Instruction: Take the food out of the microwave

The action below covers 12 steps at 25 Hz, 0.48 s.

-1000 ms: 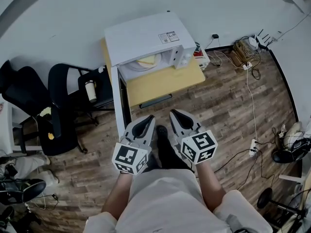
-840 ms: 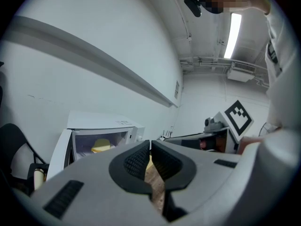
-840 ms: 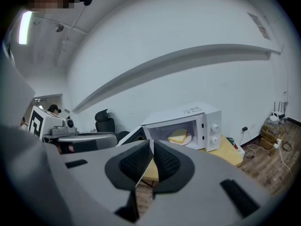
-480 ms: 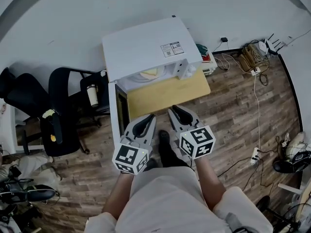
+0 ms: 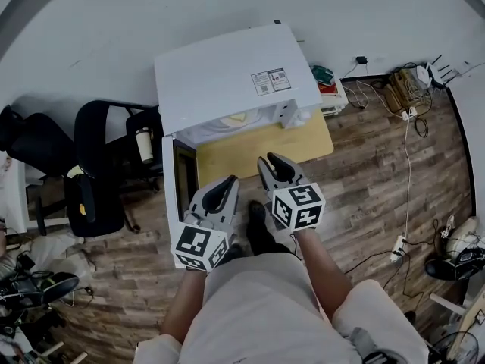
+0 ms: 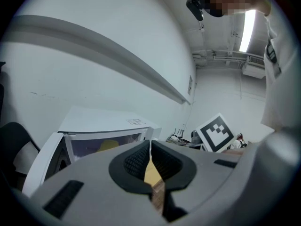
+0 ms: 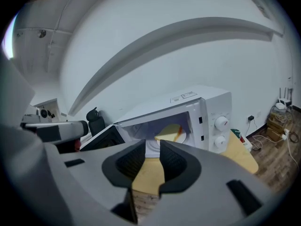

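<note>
A white microwave (image 5: 235, 74) stands on a yellow table, its door (image 5: 176, 196) swung open to the left. Inside lies the food, a pale yellow slice on a plate (image 7: 170, 132), also seen in the left gripper view as a yellow patch (image 6: 108, 145). My left gripper (image 5: 221, 188) is short of the open door, shut and empty, with its jaws meeting (image 6: 150, 147). My right gripper (image 5: 274, 165) hovers over the table's front edge and points at the cavity. Its jaws are opening, and the narrow gap between them (image 7: 152, 149) holds nothing.
The yellow tabletop (image 5: 258, 146) juts out in front of the microwave. Black office chairs (image 5: 102, 142) and a bottle (image 5: 145, 144) crowd the left side. Cables and a power strip (image 5: 402, 89) lie on the wood floor at the right.
Both grippers have moved forward toward the microwave, which now sits nearer in the head view. The right gripper has reached the table's front edge.
</note>
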### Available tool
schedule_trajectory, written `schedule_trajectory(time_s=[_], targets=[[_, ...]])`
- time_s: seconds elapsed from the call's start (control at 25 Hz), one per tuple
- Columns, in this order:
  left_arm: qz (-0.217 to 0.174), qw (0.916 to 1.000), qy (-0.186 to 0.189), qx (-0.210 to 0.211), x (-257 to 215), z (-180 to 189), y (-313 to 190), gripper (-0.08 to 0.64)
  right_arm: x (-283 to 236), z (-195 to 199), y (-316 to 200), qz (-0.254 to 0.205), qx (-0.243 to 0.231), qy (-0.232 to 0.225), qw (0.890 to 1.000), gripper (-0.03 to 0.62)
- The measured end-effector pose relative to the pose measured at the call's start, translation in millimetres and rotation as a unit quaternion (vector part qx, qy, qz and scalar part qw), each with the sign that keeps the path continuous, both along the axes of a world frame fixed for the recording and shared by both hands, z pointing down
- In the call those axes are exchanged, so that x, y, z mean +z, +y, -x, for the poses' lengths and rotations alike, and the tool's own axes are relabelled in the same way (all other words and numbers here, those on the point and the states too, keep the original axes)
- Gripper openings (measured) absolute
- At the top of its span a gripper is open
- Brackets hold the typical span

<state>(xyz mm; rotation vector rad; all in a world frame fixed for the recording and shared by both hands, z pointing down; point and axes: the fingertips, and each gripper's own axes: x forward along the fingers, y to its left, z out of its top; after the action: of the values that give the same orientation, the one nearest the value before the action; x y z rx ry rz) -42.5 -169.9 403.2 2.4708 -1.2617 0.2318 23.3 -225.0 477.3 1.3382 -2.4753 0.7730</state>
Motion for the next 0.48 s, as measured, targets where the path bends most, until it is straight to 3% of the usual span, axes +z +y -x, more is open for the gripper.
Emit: schedule_trajectory(time_s=[0.48], targets=[[0.01, 0.9993, -0.005, -0.037, 21, -1, -32, 0.014, 67, -4, -64, 0.013, 0.039, 0.013, 0.999, 0.089]])
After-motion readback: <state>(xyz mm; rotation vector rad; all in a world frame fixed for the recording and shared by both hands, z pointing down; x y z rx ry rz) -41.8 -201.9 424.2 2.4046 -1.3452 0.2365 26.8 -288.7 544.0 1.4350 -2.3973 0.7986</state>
